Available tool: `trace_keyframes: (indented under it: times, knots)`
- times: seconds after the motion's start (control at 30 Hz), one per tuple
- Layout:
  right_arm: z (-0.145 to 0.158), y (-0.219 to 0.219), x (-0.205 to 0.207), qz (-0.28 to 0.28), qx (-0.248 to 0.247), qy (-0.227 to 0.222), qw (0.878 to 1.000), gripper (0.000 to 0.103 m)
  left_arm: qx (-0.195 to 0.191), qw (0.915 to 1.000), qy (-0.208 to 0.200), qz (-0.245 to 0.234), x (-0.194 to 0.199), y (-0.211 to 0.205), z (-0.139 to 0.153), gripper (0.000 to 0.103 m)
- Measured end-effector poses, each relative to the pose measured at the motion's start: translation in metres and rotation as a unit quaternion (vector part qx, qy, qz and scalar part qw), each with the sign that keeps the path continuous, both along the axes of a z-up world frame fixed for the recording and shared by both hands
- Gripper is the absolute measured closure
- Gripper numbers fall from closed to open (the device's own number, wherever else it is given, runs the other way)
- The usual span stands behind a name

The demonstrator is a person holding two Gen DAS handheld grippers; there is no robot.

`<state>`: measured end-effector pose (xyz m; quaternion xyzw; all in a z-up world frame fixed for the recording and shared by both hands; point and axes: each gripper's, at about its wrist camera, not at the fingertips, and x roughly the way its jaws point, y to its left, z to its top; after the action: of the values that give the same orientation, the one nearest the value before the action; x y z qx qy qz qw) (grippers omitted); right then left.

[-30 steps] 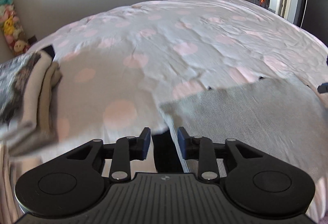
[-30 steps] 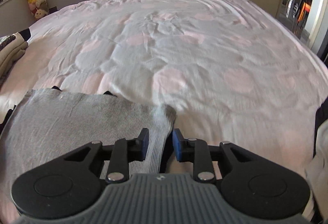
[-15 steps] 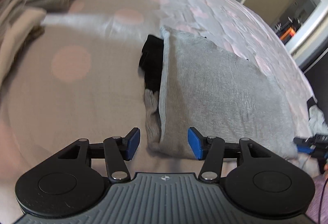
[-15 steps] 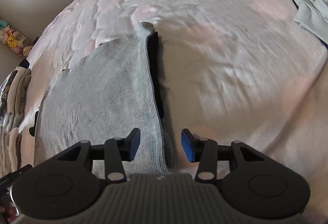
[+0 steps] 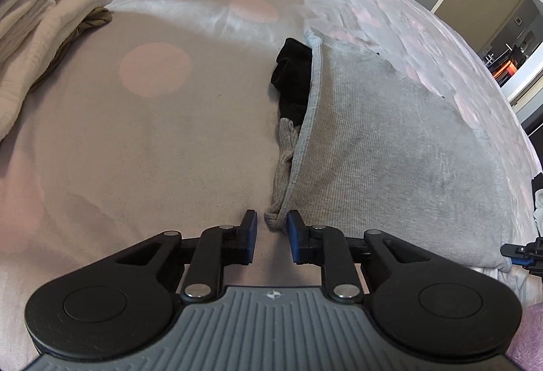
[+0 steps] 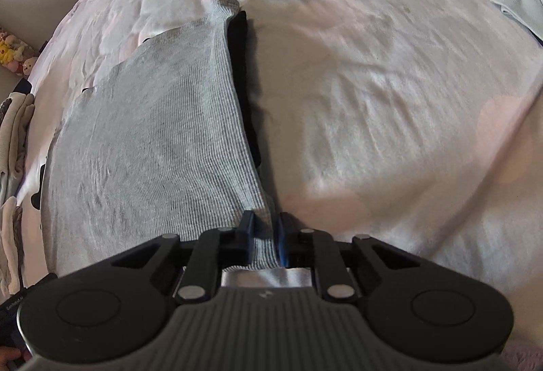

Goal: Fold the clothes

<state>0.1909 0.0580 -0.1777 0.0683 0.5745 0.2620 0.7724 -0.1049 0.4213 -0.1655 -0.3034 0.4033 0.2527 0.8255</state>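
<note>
Pink-dotted bedding (image 5: 152, 140) carries the folded grey garment (image 5: 390, 150). At its near left corner the left claw (image 5: 271, 237) stands parted, fabric just between its fingers (ungripped); at its near right corner the right claw (image 6: 266, 235) pinches the hem. Bare bedding spreads beyond both side edges.

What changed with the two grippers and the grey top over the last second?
Both grippers let go, tilted down over the grey top, then narrowed their jaws. The right gripper now pinches the top's near corner; the left gripper brackets the other near corner with a gap either side, not yet clamped. The folded clothes and the bedspread stayed put.
</note>
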Motion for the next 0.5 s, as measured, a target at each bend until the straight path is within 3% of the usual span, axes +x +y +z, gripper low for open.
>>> trace_keyframes:
  times: [0.03, 0.13, 0.3, 0.5]
  knots:
    - [0.003, -0.004, 0.0, -0.006, 0.013, -0.008, 1.0, 0.08, -0.001, 1.0, -0.006, 0.0, -0.002, 0.001, 0.003, 0.08]
    - [0.013, -0.021, 0.001, -0.033, 0.086, -0.029, 0.995, 0.059, 0.013, 0.9996, -0.022, 0.014, -0.005, 0.006, 0.011, 0.075]
    - [0.015, -0.034, 0.017, -0.091, 0.167, -0.048, 0.981, 0.059, -0.015, 0.9967, -0.065, 0.047, 0.0, 0.021, 0.015, 0.071]
    - [0.008, -0.003, 0.045, -0.08, 0.177, -0.07, 0.978, 0.058, -0.003, 0.9962, -0.074, 0.044, 0.03, 0.038, 0.015, 0.071]
